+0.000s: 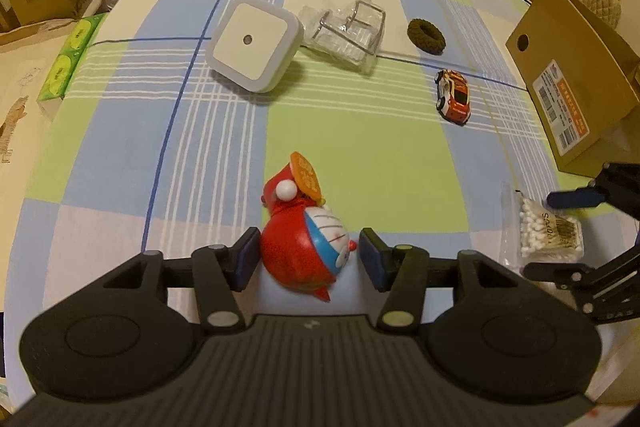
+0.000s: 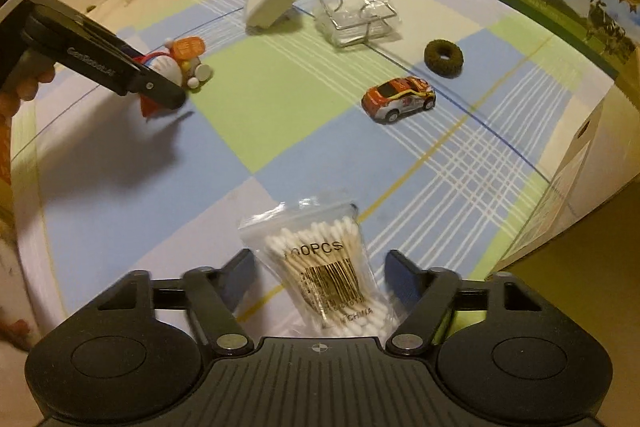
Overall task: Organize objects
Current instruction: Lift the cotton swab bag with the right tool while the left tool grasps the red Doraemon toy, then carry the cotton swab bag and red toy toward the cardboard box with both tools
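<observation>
Checked blue-green tablecloth point(image 1: 360, 131), boxes behind; left gripper point(image 1: 308, 259) wide around toy point(image 1: 304, 251), right gripper point(image 2: 320, 279) wide around swabs point(image 2: 324, 267).

Table point(image 1: 360, 131): figurine point(image 1: 308, 247) near, swabs point(image 1: 550, 233) right of it, car point(image 1: 454, 95) between, light point(image 1: 254, 45), clear packet point(image 1: 346, 31), ring point(image 1: 426, 32) behind.

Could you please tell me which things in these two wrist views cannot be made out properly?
- Red and blue cartoon cat figurine: its underside is hidden by its own body in the left wrist view; the left gripper covers part of it in the right wrist view.
- Clear bag of white cotton swabs: the first character of its print is unreadable in the right wrist view; the lower end lies behind the right gripper.
- Brown cardboard box: cut off by the right frame edge; label text too small.
</observation>
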`<state>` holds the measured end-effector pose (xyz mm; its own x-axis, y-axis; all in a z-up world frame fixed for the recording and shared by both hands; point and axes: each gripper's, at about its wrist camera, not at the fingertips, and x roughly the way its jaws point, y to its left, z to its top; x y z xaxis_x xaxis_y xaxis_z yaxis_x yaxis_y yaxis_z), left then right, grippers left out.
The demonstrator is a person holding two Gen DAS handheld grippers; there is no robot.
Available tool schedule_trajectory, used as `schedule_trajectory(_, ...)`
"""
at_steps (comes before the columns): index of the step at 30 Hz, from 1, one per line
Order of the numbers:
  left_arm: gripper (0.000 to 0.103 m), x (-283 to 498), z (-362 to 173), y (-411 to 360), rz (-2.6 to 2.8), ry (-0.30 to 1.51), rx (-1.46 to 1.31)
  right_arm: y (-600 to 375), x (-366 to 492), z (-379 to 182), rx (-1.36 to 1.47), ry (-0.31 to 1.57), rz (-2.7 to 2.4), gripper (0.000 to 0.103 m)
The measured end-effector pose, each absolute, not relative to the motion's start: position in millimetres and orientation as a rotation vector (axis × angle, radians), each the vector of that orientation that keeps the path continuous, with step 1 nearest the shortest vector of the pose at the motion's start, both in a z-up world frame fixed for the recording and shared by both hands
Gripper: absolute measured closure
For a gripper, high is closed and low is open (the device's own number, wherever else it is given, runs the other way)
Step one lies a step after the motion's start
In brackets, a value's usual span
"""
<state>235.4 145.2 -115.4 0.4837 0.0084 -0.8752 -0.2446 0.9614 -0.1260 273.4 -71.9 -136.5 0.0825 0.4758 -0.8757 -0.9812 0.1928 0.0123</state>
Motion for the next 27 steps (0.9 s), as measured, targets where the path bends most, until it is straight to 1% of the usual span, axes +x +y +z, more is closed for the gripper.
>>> schedule_trajectory(2, 0.051, 237.1, -115.2, 144.8, 0.168, 1.054, -0.247, -72.7, 278.7, -135.7, -0.677, 0.9, 1.211, 0.058)
schedule_trajectory(3, 0.051, 238.3, -115.5, 145.0, 0.175, 1.053, -0.252, -73.7, 281.2, -134.4, -0.66, 0.897, 1.186, 0.068)
schedule_trajectory(4, 0.051, 239.6, -115.9, 145.2, 0.18, 1.054, -0.257, -74.9, 283.3, -134.5, -0.645, 0.901, 1.168, 0.074)
schedule_trajectory(7, 0.051, 242.9, -117.4, 146.0, 0.195, 1.062, -0.27, -81.0, 294.8, -131.7, -0.565, 0.932, 1.066, 0.076)
schedule_trajectory(15, 0.053, 248.2, -118.4, 144.8, 0.221, 1.08, -0.255, -102.3, 298.6, -124.9, -0.425, 0.96, 0.907, 0.076)
schedule_trajectory(17, 0.053, 250.1, -118.6, 143.1, 0.221, 1.083, -0.242, -106.4, 296.5, -123.5, -0.414, 0.96, 0.894, 0.076)
schedule_trajectory(20, 0.06, 251.8, -119.0, 139.3, 0.22, 1.086, -0.211, -109.0, 296.2, -122.9, -0.412, 0.959, 0.896, 0.076)
schedule_trajectory(21, 0.061, 252.4, -119.0, 137.7, 0.219, 1.087, -0.197, -109.2, 296.5, -122.6, -0.413, 0.959, 0.898, 0.076)
schedule_trajectory(27, 0.06, 250.7, -119.0, 128.6, 0.187, 1.089, -0.172, -107.5, 292.7, -124.1, -0.434, 0.944, 0.896, 0.076)
